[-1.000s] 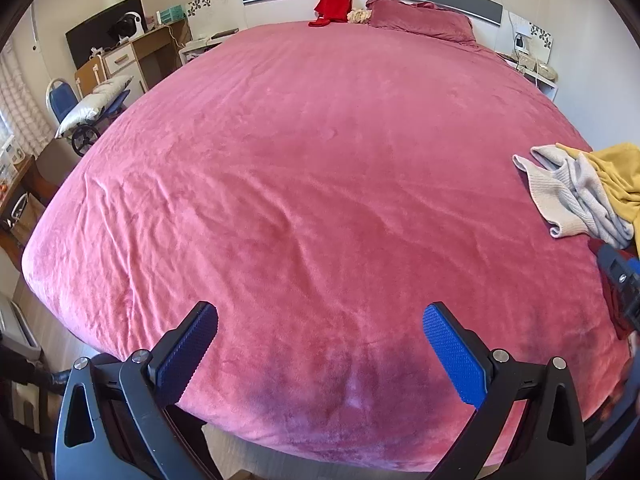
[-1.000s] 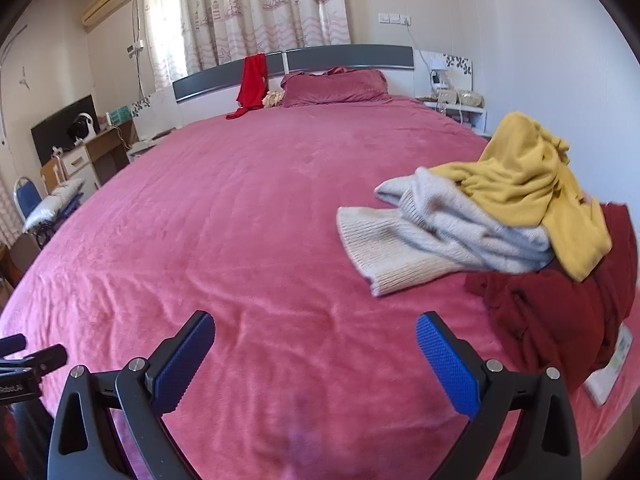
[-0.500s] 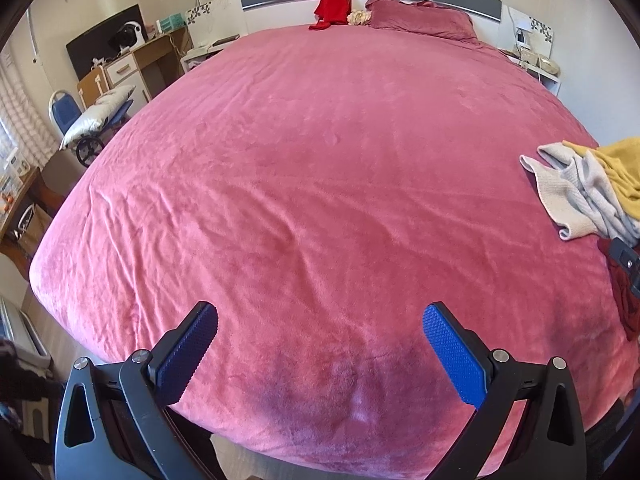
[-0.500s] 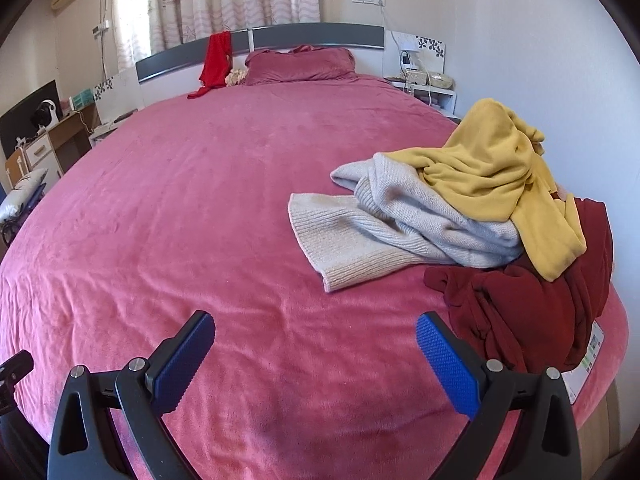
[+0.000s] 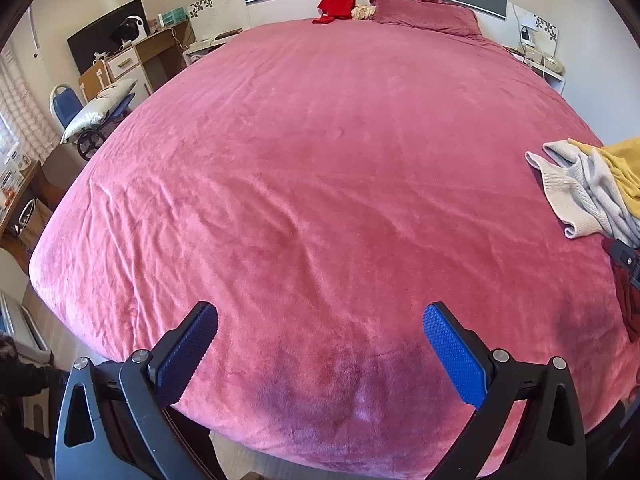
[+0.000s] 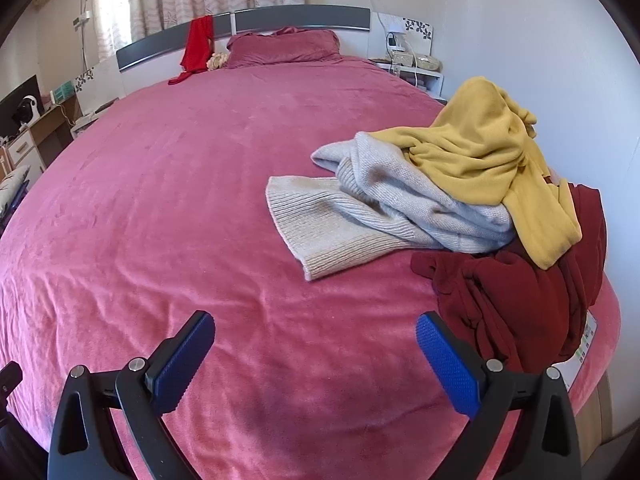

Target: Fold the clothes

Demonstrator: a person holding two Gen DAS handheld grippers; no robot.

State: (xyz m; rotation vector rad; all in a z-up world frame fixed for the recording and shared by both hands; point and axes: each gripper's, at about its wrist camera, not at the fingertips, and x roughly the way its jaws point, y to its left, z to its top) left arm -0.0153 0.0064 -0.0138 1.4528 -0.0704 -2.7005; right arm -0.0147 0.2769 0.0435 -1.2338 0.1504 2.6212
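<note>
A heap of clothes lies at the right side of the pink bed [image 6: 160,184]: a beige knit sweater [image 6: 348,216] at the bottom left, a yellow garment [image 6: 492,156] draped on top, a dark red garment [image 6: 516,292] nearest the bed's corner. My right gripper [image 6: 316,354] hangs open over the bedspread, short of the heap and to its left. My left gripper [image 5: 320,344] is open over the bed's near edge, far left of the beige sweater [image 5: 576,192] and yellow garment [image 5: 624,168]. Neither holds anything.
A red cloth [image 6: 198,46] hangs on the headboard beside a pink pillow [image 6: 284,46]. A nightstand [image 6: 416,74] stands at the far right. A desk [image 5: 136,56] and a blue chair with a pillow [image 5: 92,112] stand left of the bed. A white card [image 6: 580,356] lies under the dark red garment.
Both grippers have risen and drawn back slightly. The right view has swung rightward, so the clothes heap sits nearer its centre. Both stay open.
</note>
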